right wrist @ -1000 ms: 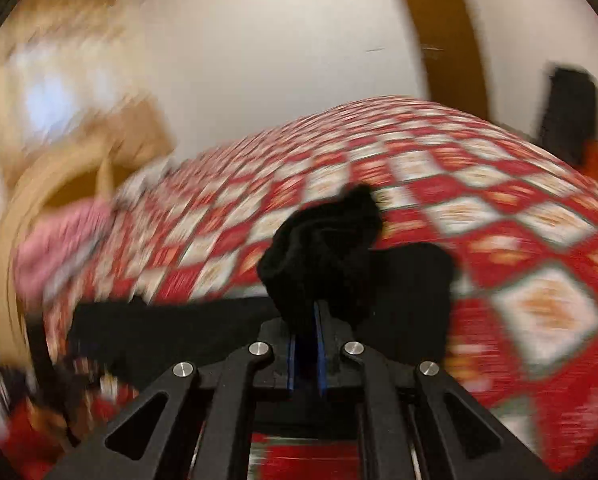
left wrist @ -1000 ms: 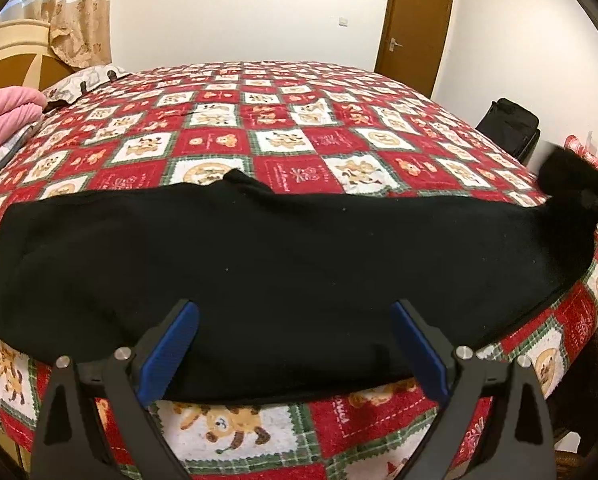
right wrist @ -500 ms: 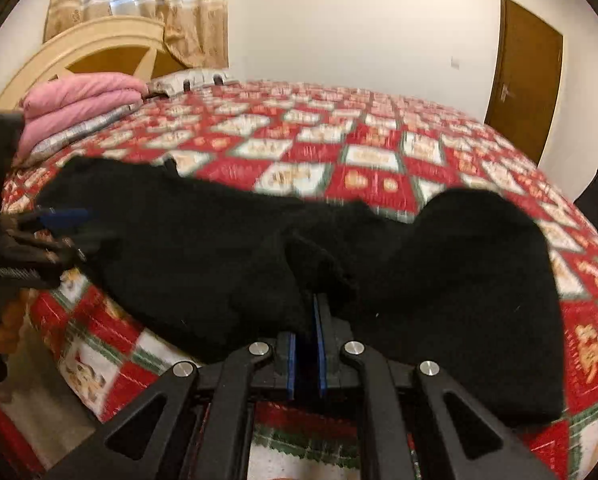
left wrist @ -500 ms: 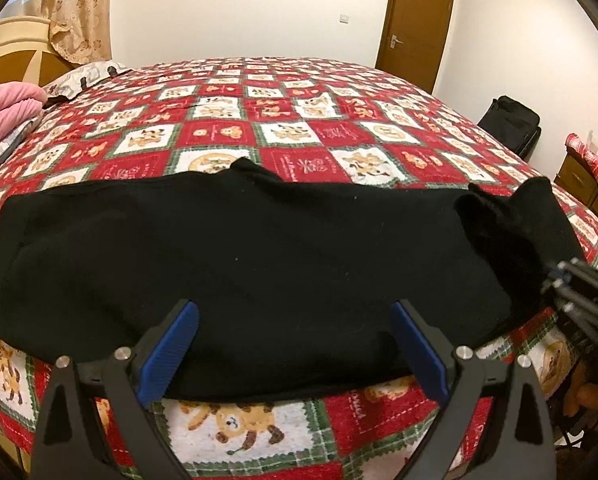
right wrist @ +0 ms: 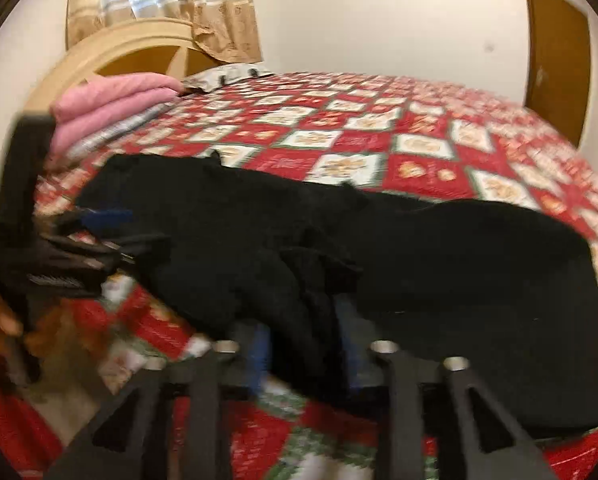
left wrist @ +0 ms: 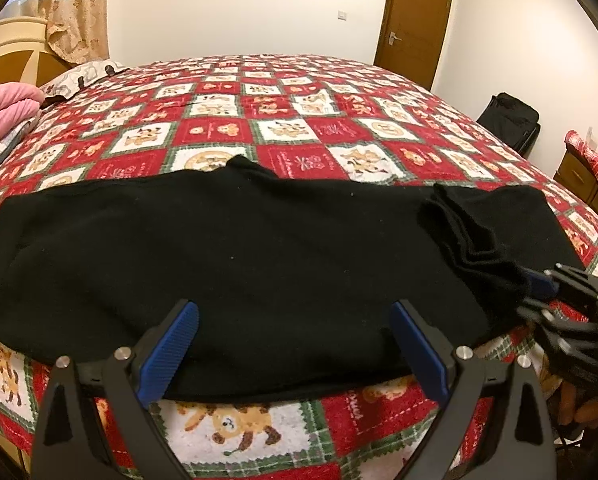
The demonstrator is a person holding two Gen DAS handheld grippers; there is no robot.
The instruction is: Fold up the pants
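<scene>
The black pants [left wrist: 235,264] lie stretched crosswise along the near edge of the bed, on a red, white and green checked quilt [left wrist: 299,120] printed with small animals. In the left wrist view the left claw [left wrist: 295,344] hangs just above the near hem of the cloth, its two blue-padded fingers [left wrist: 171,352] spread wide apart and gripping nothing. At the right end of the pants one portion is turned back over the rest, so that several stacked layers of black fabric show as ridges. The right claw [left wrist: 539,284] enters there from the right edge of the frame, its blue pad touching that bunched end. In the right wrist view, which is blurred by motion, the right claw [right wrist: 303,356] has a thick wad of the black cloth standing between its blue pads, and the fingers sit a little apart around it; whether they are pressing on the fabric or letting it go I cannot tell. The left claw [right wrist: 99,232] shows at the left of that view, open, near the far end of the pants. Folded pink bedding [right wrist: 111,108] rests by the cream headboard [right wrist: 131,44], a curtain [right wrist: 163,4] hangs behind it, and a brown door [left wrist: 413,20] and a black bag [left wrist: 507,120] stand past the bed.
</scene>
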